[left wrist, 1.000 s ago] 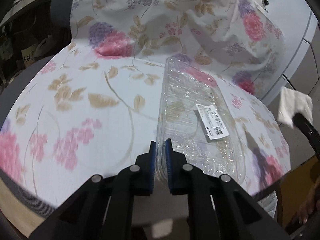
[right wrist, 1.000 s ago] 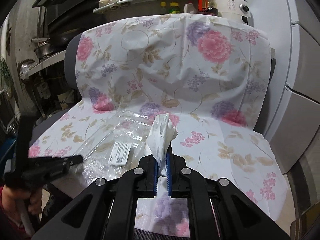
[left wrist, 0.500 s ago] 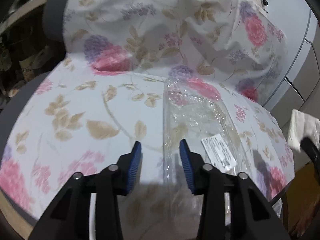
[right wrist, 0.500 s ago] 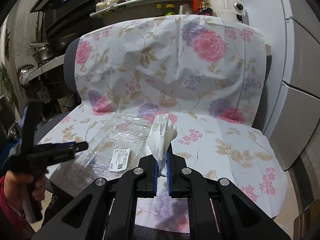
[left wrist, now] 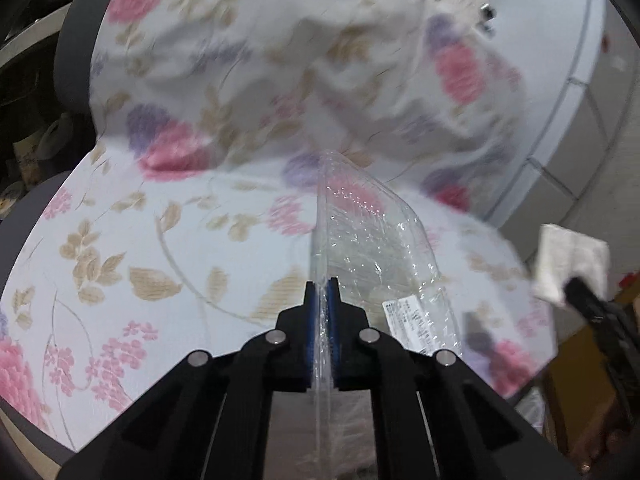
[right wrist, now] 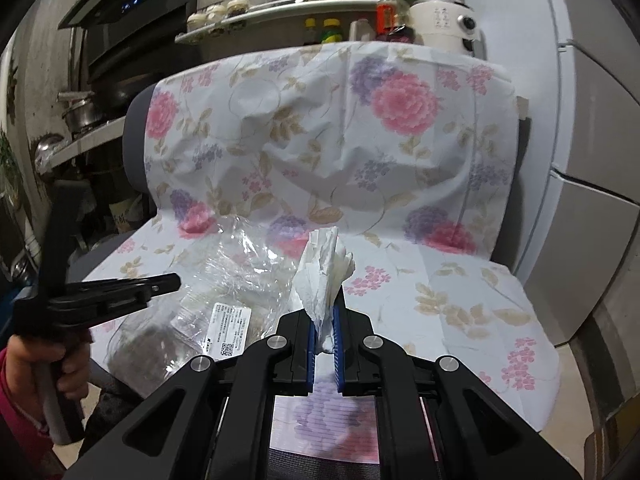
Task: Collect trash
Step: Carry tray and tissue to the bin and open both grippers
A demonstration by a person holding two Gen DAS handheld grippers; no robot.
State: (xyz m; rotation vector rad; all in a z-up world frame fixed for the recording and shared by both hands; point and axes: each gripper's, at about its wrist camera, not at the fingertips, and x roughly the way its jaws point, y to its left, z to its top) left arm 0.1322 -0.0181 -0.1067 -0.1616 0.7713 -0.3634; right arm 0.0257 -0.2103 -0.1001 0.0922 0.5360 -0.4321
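Gripping: left gripper (left wrist: 323, 292) just closed, clamped on tray (left wrist: 372, 240) edge
Right gripper (right wrist: 323, 320): clamped on tissue (right wrist: 326, 268)
Room: cloth (right wrist: 460, 292) bare right of tray

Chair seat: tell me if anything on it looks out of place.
The clear plastic tray is trash on the flowered cloth over the seat. The left claw is shut on its edge, and it tilts up off the cloth. The right claw is shut on a crumpled tissue. Nothing is spilled.

Left gripper (left wrist: 323, 292) jaws just closed, pinching clear plastic; right gripper (right wrist: 323, 316) at 3 o'clock, clamped on tissue.
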